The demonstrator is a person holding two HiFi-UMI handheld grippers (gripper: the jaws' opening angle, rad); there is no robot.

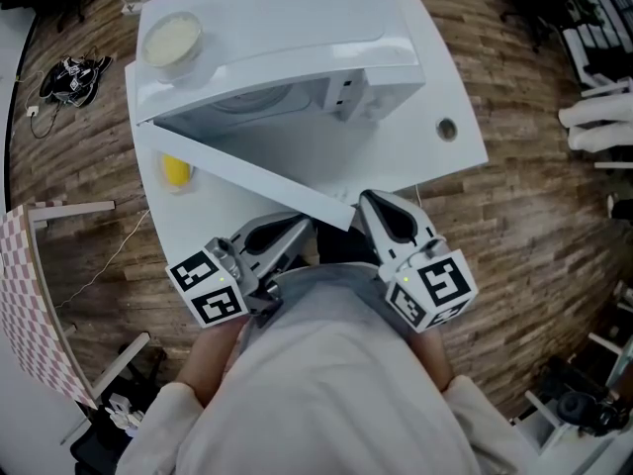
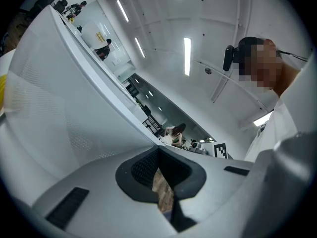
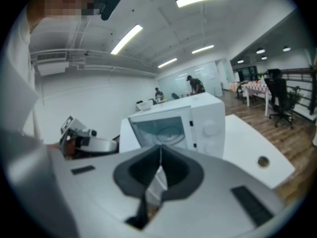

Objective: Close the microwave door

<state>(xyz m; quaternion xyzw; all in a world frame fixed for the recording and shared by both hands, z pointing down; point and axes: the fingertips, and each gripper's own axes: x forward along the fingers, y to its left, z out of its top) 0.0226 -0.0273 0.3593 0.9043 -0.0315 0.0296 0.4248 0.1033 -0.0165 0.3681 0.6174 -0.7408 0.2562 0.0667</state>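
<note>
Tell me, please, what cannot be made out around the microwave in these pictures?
Yellow thing: head view, mostly hidden behind the open door; cut by the left gripper view's edge.
Microwave inside: head view, mostly covered by its own top.
Bowl contents: too small, head view.

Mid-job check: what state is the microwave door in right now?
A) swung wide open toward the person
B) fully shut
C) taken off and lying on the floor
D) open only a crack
A: in the head view the microwave door stands swung far out from the microwave, and the cavity behind it is exposed.
</note>
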